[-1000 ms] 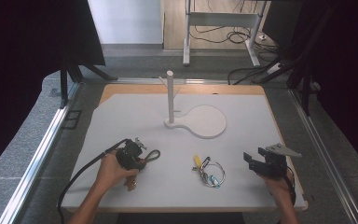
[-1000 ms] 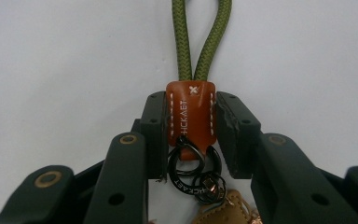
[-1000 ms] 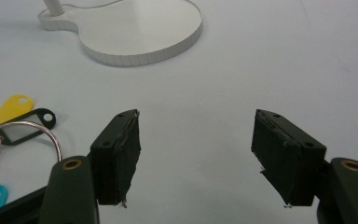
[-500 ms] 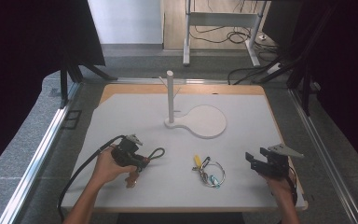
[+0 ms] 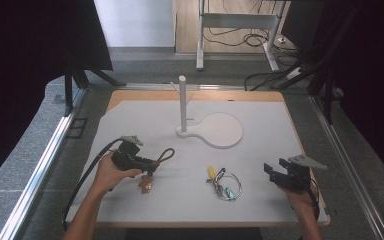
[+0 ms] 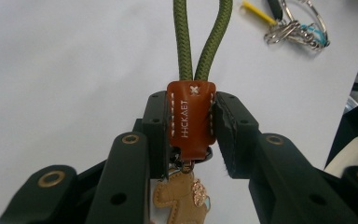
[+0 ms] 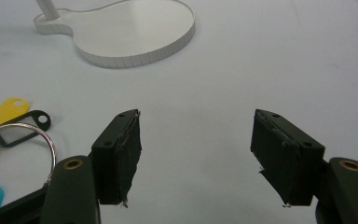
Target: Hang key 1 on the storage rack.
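My left gripper (image 5: 149, 164) (image 6: 191, 137) is shut on the brown leather tab (image 6: 191, 105) of a keychain. Its green rope loop (image 5: 166, 154) (image 6: 200, 42) sticks out past the jaws. A tan charm (image 5: 145, 185) (image 6: 179, 198) hangs below them, just above the white board. My right gripper (image 5: 276, 173) (image 7: 196, 140) hovers open near the board's right front with nothing between its pads. A key ring (image 5: 224, 185) (image 7: 14, 128) (image 6: 293, 25) with yellow, black and blue tags lies between the two grippers.
A white stand with an upright post (image 5: 182, 100) and a round base (image 5: 223, 130) (image 7: 130, 32) sits at the middle back of the white board (image 5: 260, 115). Grey table edges and metal rails flank the board.
My left gripper has risen a little and drawn away from the front edge with the keychain in it, and the green loop has lifted with it. The right gripper has kept still.
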`<state>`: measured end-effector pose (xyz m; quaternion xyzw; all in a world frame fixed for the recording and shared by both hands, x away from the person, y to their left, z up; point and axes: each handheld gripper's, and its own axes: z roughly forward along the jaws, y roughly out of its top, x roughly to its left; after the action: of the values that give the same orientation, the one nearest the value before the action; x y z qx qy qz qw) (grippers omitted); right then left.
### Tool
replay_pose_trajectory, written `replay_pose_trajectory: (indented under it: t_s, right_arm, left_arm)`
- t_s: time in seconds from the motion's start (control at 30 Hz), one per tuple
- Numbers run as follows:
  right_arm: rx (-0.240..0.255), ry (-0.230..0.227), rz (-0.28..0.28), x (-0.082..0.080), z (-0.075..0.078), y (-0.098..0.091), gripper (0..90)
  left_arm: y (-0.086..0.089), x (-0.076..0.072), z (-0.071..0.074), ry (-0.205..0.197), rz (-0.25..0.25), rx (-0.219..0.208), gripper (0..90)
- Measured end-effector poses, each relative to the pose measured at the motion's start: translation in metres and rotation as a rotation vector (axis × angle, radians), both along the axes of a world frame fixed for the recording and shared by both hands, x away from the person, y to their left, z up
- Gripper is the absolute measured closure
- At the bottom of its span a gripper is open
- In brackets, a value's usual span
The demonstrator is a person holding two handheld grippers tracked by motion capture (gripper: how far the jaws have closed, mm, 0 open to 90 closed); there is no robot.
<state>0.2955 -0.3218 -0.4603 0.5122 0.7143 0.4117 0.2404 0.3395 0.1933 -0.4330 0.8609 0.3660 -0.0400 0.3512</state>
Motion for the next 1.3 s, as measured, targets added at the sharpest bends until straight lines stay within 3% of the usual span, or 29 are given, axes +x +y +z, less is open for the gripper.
replay_pose_trajectory:
  t_s: [0.33, 0.7, 1.3]
  right_arm:
    - [0.004, 0.011, 0.003, 0.001, -0.002, 0.001, 33.4]
    - [0.004, 0.016, 0.009, 0.001, -0.003, 0.002, 33.4]
    - [0.000, 0.023, 0.015, 0.002, -0.004, 0.003, 33.5]
  left_arm:
    - [0.016, 0.004, 0.018, -0.032, 0.043, -0.090, 67.5]
    - [0.020, 0.005, 0.039, -0.070, 0.048, -0.119, 67.4]
    - [0.017, 0.013, 0.059, -0.101, 0.033, -0.155, 67.5]
